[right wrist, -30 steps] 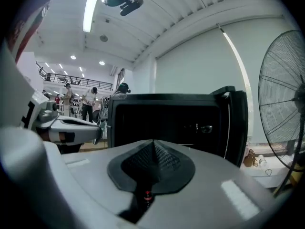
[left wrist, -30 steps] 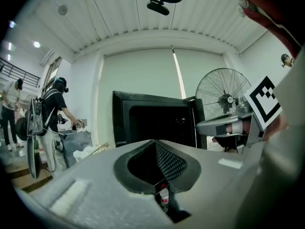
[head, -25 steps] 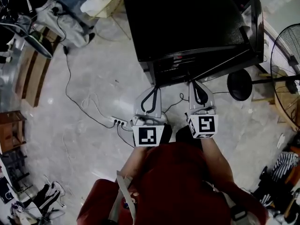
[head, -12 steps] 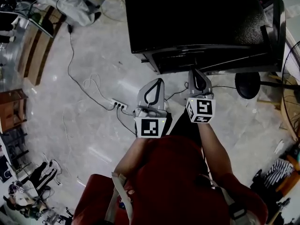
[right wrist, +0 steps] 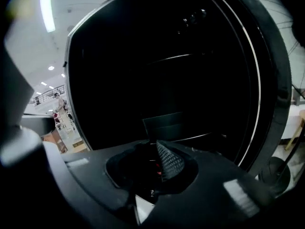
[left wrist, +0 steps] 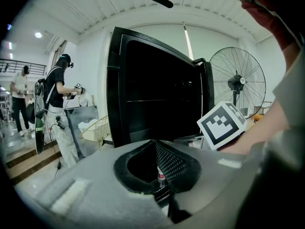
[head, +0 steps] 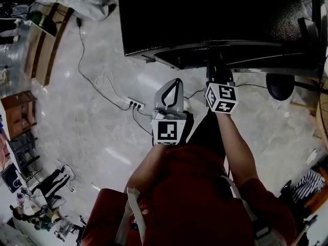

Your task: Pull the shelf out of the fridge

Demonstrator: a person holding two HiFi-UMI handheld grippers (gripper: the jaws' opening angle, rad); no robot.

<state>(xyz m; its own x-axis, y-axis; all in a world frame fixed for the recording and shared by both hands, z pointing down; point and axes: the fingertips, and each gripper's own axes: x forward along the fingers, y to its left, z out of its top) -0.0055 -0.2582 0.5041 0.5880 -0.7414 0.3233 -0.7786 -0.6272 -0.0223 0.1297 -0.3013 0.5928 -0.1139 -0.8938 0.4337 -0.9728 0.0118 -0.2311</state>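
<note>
The black fridge [head: 215, 19] stands in front of me, its door [right wrist: 271, 80] swung open to the right. Inside, thin bright shelf edges show in the dark: an upper shelf [right wrist: 167, 58] and a lower shelf [right wrist: 190, 138] just beyond my right gripper [right wrist: 157, 144]. That gripper's jaws have just been opening; the tips stand barely apart with nothing between them. In the head view only its marker cube [head: 221, 97] is plain, and its tips are lost in the fridge's shadow. My left gripper [head: 177, 82] hangs shut and empty, short of the fridge front [left wrist: 152, 94].
A power strip [head: 134, 104] with trailing cables lies on the pale floor left of my grippers. A standing fan [left wrist: 237, 82] is right of the fridge, its round base [head: 279, 86] by the door. People [left wrist: 57, 104] and a wire basket [left wrist: 97, 130] are off to the left.
Both grippers have come down and closer to the fridge. The right one has gone in under the fridge's front edge, ahead of the left.
</note>
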